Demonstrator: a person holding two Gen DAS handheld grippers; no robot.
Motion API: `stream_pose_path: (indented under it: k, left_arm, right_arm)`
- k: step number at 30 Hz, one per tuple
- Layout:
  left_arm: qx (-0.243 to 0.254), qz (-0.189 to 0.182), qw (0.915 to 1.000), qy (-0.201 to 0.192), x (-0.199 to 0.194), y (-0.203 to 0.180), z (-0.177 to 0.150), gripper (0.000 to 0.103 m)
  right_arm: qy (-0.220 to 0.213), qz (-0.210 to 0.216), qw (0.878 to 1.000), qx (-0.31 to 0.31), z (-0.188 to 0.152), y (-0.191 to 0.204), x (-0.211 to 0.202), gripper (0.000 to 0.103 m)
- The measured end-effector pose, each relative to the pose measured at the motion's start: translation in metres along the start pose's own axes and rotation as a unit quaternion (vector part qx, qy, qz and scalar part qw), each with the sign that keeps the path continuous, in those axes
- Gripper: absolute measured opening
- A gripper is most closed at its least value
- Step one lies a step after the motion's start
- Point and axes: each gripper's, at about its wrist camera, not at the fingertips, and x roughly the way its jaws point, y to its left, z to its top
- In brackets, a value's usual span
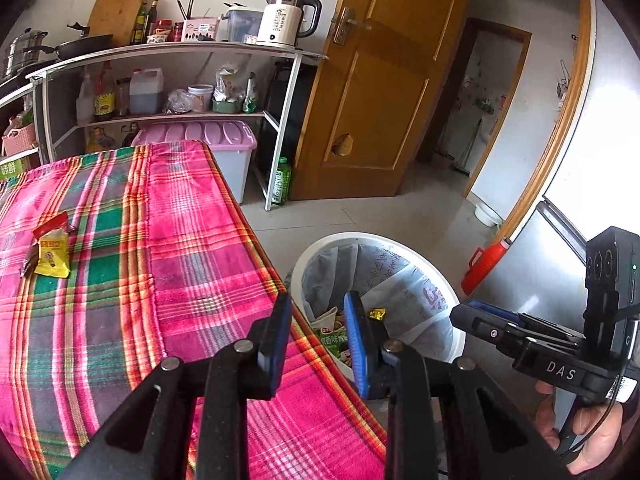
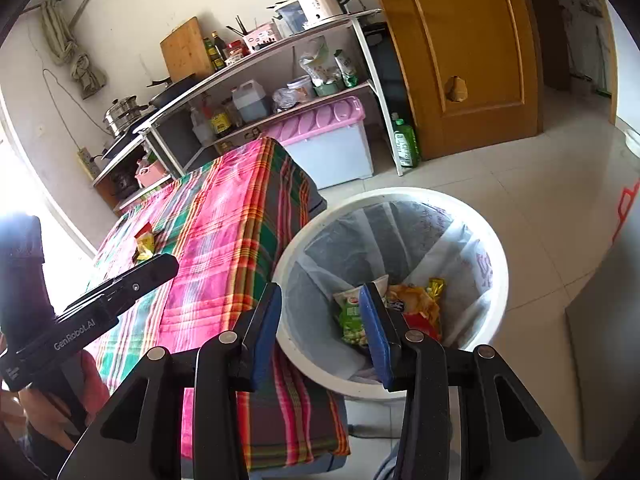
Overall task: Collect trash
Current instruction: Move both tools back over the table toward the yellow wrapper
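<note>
Beside the table, the white lined bin (image 2: 304, 236) stands on the tiled floor, touching or just clear of the hanging plaid cloth (image 1: 192, 216). Several wrappers already lie at its bottom: a green snack bag (image 2: 352, 316), an orange-red packet (image 2: 420, 304) and a small gold one (image 2: 436, 286), so part of the collecting looks done. What remains, as far as these views show, is 1 yellow wrapper with a red top (image 1: 51, 252) lying on the cloth toward the far left of the table, well apart from the bin, with a small dark scrap just beside it. The left gripper (image 1: 316, 340) hangs over the table edge near the bin, fingers spread and holding nothing. The right gripper (image 2: 320, 336) is likewise released and empty, poised above the bin's near rim. By my judgement the task is mostly finished, with that last wrapper still to fetch.
</note>
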Motion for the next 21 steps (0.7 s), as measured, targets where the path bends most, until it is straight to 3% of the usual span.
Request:
stream_pose_path:
  k: [21]
  left_arm:
    - [-0.044, 0.078, 0.9944, -0.057, -0.069, 0.081, -0.017, 0.028]
  right_arm:
    - [0.008, 0.068, 0.993, -0.092, -0.004, 0.106, 0.014, 0.042]
